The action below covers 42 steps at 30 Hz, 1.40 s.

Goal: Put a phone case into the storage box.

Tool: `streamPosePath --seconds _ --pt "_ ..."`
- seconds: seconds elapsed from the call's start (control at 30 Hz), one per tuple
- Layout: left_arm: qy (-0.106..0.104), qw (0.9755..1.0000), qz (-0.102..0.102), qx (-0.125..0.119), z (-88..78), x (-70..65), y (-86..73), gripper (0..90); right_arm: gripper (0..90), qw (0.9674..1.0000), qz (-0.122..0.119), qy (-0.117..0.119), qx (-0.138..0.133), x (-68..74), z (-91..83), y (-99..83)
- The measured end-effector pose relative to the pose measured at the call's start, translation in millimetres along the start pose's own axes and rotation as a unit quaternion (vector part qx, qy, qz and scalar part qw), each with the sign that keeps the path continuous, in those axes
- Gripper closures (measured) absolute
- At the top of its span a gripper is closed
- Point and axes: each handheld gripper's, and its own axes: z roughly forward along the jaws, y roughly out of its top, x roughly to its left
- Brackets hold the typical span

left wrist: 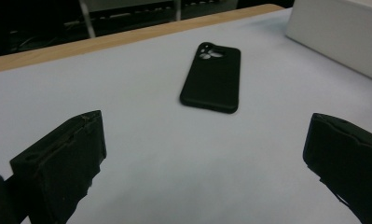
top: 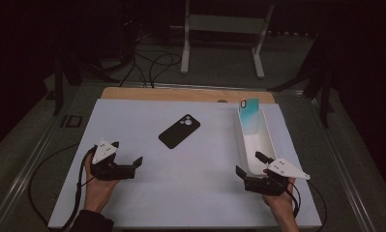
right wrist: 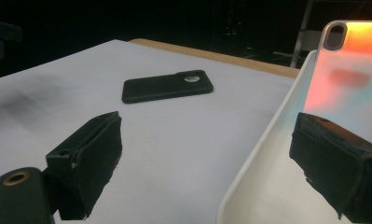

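1. The left gripper (top: 127,166) is resting low over the white mat (top: 147,193), near the front left corner. Its two black jaws are standing wide apart and holding nothing.
2. The right gripper (top: 251,170) is sitting near the front right corner, just at the near end of a tray (top: 267,140). Its jaws are also spread wide and empty. In the right gripper view, one jaw is hanging over the mat and the other over the tray's inside.
3. A black case (left wrist: 212,77) is lying flat on the mat, camera cutout facing up. It is sitting in open space between the two grippers and farther back, well apart from both. In the left gripper view it is lying straight ahead, framed between the jaws.
4. A second case (right wrist: 349,81), glossy with teal and orange tints, is leaning upright against the far end of the long white tray.
5. Judging by this, the work is only starting: nothing is gripped yet, and the black case looks like the thing to be picked up, likely for the tray.
6. The next move is probably calling for the left gripper to travel forward and drop low, so that its jaws straddle the thin case across its narrow width.
7. The case is lying flat, so one jaw may slide over it instead of catching an edge.
8. Nothing is standing between the left gripper and the black case. The tray wall is flanking the right gripper closely and could be knocked.
9. Beyond the mat, a wooden table edge (top: 181,93), floor cables (top: 152,65) and a white stand (top: 224,24) are sitting in dim light.
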Motion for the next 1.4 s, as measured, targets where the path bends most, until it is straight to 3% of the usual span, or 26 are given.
streamPosePath --seconds 0.7,0.73,0.9,1.17,1.23,1.4 --pt "-0.010 0.9993 0.026 0.027 52.2 -5.0 33.9 0.0 9.4 0.9999 0.002 -0.004 -0.010 -4.8 -1.0 -1.5" --pt "-0.017 0.9989 0.028 0.034 62.5 -4.6 41.6 0.0 9.3 0.9999 0.005 -0.008 -0.012 -6.8 -2.2 -1.5" --pt "-0.019 0.9979 0.037 0.048 77.6 -6.2 51.7 0.0 9.3 0.9998 0.009 -0.008 -0.017 -7.6 -2.8 -0.9" --pt "-0.029 0.9961 0.048 0.067 94.4 -7.9 58.1 0.0 9.3 0.9997 0.009 -0.012 -0.021 -9.3 -4.2 0.3" --pt "-0.034 0.9942 0.065 0.079 105.4 -9.8 62.6 0.0 9.3 0.9997 0.010 -0.012 -0.021 -9.4 -4.0 0.3" --pt "-0.046 0.9923 0.068 0.093 124.9 -8.8 67.9 0.0 9.3 0.9997 0.010 -0.012 -0.021 -9.7 -3.5 0.3"
